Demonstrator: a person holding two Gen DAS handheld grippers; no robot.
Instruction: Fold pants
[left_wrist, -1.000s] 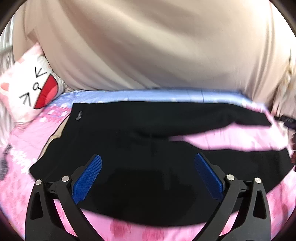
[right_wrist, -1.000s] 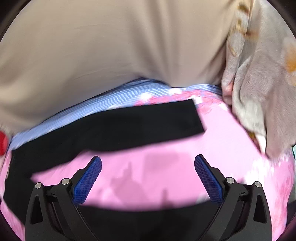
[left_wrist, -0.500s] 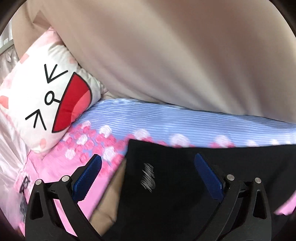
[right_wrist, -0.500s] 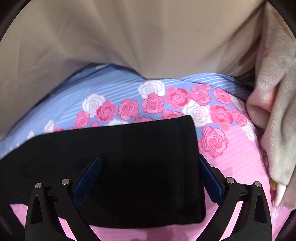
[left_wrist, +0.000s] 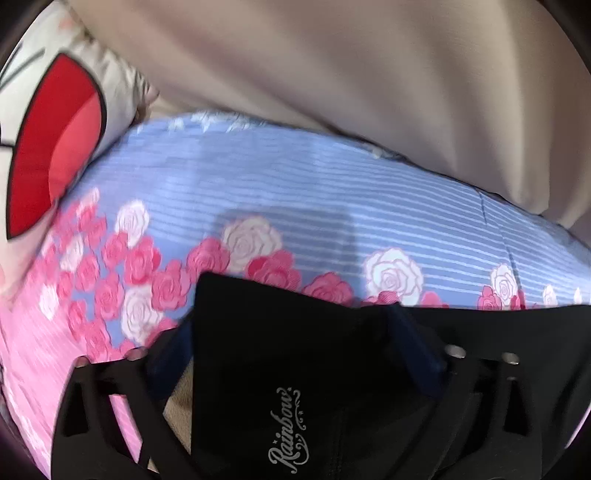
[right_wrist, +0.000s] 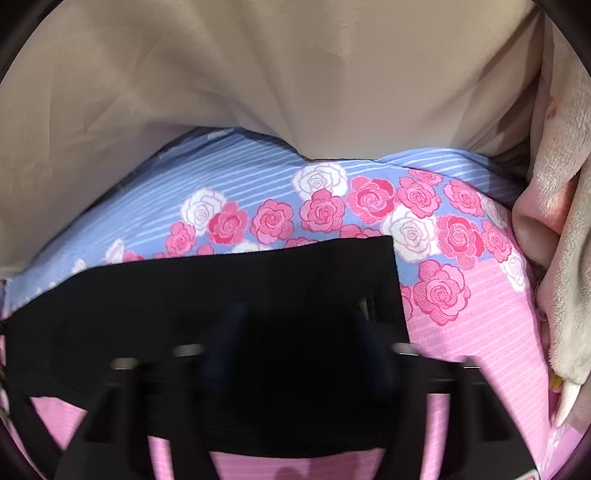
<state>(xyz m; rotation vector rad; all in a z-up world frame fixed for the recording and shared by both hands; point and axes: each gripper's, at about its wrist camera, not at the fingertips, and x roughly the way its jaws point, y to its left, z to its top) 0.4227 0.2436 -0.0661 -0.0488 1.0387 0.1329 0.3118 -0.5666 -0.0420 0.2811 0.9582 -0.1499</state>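
Note:
Black pants lie flat on a rose-print bedsheet (left_wrist: 280, 192). The left wrist view shows their waist corner (left_wrist: 258, 369), printed with a silver "Rainbow" logo (left_wrist: 286, 432). My left gripper (left_wrist: 290, 317) straddles that corner; its jaws are closing but still stand wide, and the cloth is not pinched. The right wrist view shows the end of one pant leg (right_wrist: 258, 288) with its hem at the right. My right gripper (right_wrist: 299, 321) is down on this leg end. Its blurred jaws are closing with the cloth between them, a gap still showing.
A cartoon-face pillow (left_wrist: 55, 147) lies at the far left. A beige cover (left_wrist: 332, 92) fills the back of both views. A fluffy grey and pink blanket (right_wrist: 561, 258) is bunched along the right. Something tan (left_wrist: 177, 417) shows under the waist.
Both grippers came down and forward onto the pants, the left swinging over to the waist corner, the right to the leg end. The right jaws have narrowed a lot, the left slightly.

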